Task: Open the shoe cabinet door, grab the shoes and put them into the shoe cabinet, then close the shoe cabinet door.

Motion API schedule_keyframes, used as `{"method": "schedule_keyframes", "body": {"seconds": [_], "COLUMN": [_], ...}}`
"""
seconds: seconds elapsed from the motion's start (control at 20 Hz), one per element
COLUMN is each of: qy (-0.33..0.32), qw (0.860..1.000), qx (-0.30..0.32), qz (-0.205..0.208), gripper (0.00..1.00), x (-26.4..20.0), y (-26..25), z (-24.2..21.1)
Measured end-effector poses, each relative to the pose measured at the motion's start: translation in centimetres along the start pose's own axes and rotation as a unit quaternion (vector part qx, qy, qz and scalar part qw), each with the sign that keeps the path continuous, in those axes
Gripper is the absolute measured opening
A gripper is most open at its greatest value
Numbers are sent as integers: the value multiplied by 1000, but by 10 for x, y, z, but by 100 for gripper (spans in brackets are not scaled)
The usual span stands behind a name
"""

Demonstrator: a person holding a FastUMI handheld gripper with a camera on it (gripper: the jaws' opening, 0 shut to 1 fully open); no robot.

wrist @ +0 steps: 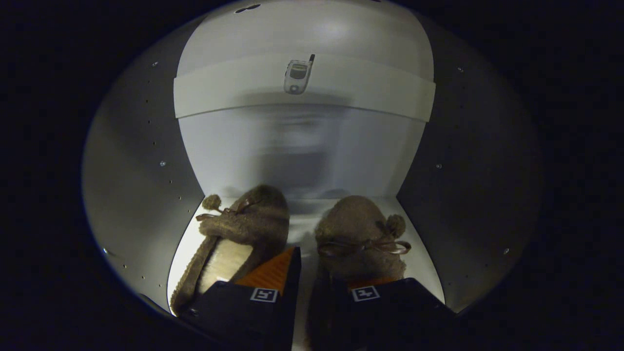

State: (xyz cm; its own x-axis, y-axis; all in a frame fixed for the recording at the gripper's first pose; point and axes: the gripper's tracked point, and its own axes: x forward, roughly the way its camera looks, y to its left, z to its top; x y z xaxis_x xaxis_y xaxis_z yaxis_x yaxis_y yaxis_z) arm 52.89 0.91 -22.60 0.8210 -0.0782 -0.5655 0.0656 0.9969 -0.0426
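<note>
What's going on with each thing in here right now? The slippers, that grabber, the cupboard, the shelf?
Left slipper: on the cabinet floor, tilted, pale lining showing.
Right slipper: on the cabinet floor, toe toward the back wall.
Gripper: fingers apart, one over each slipper's heel; grip cannot be told.
Shoe cabinet: open, gripper reaching inside.
Shelf: fitted above the slippers, small phone picture on its edge.

No legible txt or nums anywhere. Only markings: square fiducial tags, one on each finger of the gripper [308, 293], pattern only, no chars. Phone-shaped sticker [298, 74] at 12 o'clock on cabinet shelf edge [370, 92]; its screen is too blurred to read.
</note>
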Motion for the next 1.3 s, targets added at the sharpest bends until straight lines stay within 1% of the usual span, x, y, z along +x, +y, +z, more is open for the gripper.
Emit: {"method": "schedule_keyframes", "body": {"seconds": [0.05,0.1,0.15,0.2,0.25,0.3,0.35,0.4,0.45,0.6,0.75,0.8,0.95,1.05,1.15,1.3], "qy": [5,11,13,12,11,4,-4,-16,-31,-84,-135,-154,-226,-264,-289,-301], "qw": [1000,1000,1000,1000,999,999,999,998,998,995,990,987,974,964,957,953], "qx": [5,9,10,13,19,27,34,38,40,34,25,20,3,-9,-6,4], "qz": [7,15,18,23,30,37,41,43,42,30,32,32,36,33,26,21], "gripper": [49,53,55,62,75,80,89,90,94,96,98,97,97,97,98,98], "x": [-6,-11,-18,-24,-32,-41,-51,-63,-74,-109,-158,-174,-247,-295,-341,-400], "y": [1,2,-1,-3,-3,-3,-5,-7,-10,-20,-21,-20,-14,-11,-16,-25], "z": [-2,-3,-2,-1,1,5,8,12,18,32,40,40,44,42,35,6]}}
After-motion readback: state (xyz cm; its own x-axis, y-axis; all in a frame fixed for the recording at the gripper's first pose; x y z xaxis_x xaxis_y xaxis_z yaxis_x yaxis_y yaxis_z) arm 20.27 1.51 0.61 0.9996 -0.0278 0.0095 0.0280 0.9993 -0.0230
